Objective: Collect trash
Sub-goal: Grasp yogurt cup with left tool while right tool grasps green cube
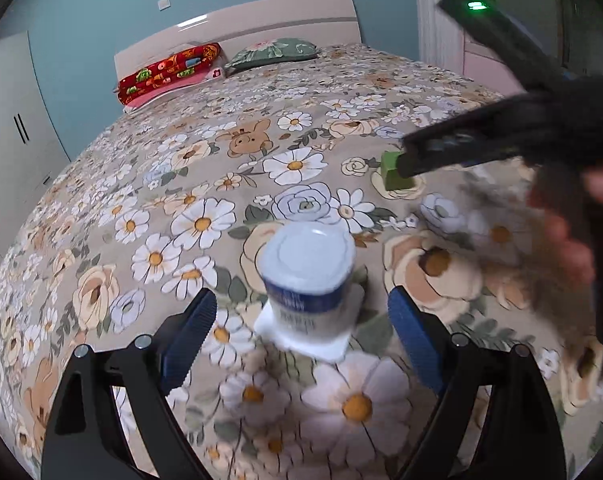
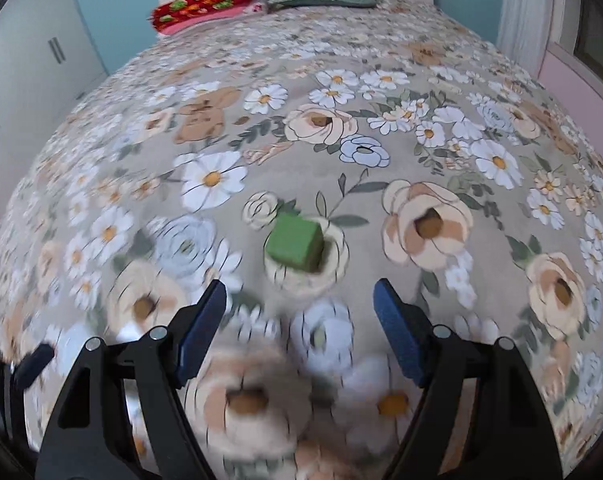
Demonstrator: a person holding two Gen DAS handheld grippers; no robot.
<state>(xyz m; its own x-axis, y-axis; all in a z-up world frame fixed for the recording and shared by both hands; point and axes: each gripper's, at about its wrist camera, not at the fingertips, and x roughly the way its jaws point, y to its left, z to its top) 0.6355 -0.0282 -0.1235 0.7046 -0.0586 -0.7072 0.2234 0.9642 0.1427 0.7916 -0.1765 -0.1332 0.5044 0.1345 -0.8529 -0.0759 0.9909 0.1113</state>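
A white and blue yogurt cup (image 1: 307, 280) stands upside down on the flowered bedspread (image 1: 205, 184), just ahead of my left gripper (image 1: 303, 312), which is open with a finger on either side of it, not touching. A small green block (image 2: 295, 244) lies on the bedspread ahead of my right gripper (image 2: 299, 304), which is open and empty. The left wrist view also shows the green block (image 1: 393, 174) with the right gripper's black body (image 1: 501, 136) over it.
Two pillows, one red (image 1: 169, 70) and one green (image 1: 273, 52), lie against the headboard (image 1: 261, 20). A white wardrobe (image 1: 9, 120) stands at the left. A pink ledge (image 2: 581, 92) runs along the bed's right side.
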